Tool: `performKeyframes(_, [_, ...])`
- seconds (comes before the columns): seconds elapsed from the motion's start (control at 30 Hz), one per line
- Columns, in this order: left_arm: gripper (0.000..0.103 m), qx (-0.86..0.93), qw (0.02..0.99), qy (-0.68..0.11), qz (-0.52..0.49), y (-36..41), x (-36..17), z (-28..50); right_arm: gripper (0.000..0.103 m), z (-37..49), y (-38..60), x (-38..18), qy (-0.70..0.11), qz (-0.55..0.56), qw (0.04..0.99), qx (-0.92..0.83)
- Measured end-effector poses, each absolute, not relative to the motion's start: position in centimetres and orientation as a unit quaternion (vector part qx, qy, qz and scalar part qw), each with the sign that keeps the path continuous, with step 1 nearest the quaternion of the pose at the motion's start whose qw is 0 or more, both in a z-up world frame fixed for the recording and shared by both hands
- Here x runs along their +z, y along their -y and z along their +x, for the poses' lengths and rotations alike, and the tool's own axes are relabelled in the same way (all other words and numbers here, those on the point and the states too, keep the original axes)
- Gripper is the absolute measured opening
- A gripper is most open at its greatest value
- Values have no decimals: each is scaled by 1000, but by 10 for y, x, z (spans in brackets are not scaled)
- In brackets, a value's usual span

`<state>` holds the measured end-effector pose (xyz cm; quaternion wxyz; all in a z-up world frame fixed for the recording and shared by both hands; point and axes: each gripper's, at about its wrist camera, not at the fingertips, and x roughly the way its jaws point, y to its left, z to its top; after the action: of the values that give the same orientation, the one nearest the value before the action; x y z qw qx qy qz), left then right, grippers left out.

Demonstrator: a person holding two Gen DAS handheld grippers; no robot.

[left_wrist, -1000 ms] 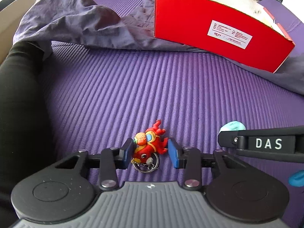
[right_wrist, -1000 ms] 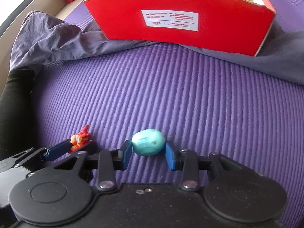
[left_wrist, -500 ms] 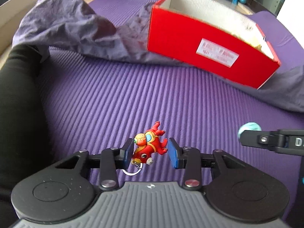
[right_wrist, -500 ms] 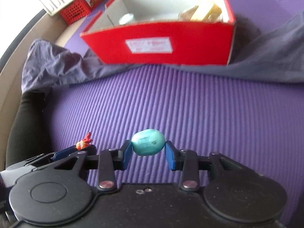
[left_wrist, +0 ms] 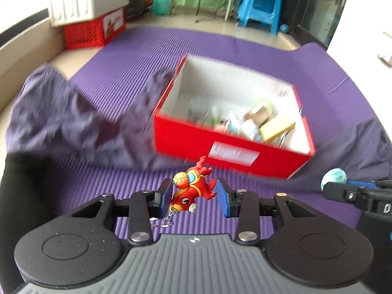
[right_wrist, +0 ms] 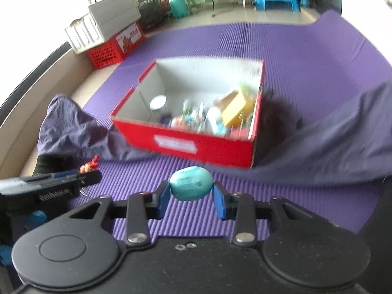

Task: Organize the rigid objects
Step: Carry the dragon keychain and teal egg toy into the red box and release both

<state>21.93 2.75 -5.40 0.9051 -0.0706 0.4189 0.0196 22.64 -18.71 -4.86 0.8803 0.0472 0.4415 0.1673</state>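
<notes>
Purple ribbed mat (left_wrist: pixel 117 83) spread across the floor, reaching far back toward a blue stool (left_wrist: pixel 259 2) and a red crate (left_wrist: pixel 93 31) topped with a white bin. Crumpled grey-violet cloth (left_wrist: pixel 68 127) heaped on the mat, wrapping around the near sides of a red box (left_wrist: pixel 220 144). White inside, open on top, already loaded with mixed small items along its right half; contents too blurred to name, apart from a yellow block (right_wrist: pixel 238 109) and a round white lid (right_wrist: pixel 158 103). Dark sleeve (left_wrist: pixel 9 196) at the left edge. Left gripper (left_wrist: pixel 193 196) raised clear of the mat, clamped on a red cartoon keychain figure (left_wrist: pixel 193 187), metal ring dangling below near the left pad. Right gripper (right_wrist: pixel 191 194) likewise lifted off the mat, pinching a teal egg-shaped toy (right_wrist: pixel 191 183) between its blue pads, squeezed narrow on it. Both pointed down toward the box, each held piece short of its near wall and above the mat.
</notes>
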Motion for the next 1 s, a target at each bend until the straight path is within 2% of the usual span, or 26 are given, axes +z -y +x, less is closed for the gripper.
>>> performKeyframes(0.23, [38,3,921,-385,-54,-12,-16,267,37,258,195,-28,-410,37,898,153])
performKeyframes(0.5, [38,9,929,-369,-32,0,-9,333,37,301,181,-33,-406,20,903,142])
performKeyframes(1.0, [38,-14,899,-437,-4,9,-87,449,36,366,147,-97,-444,-4,884,143])
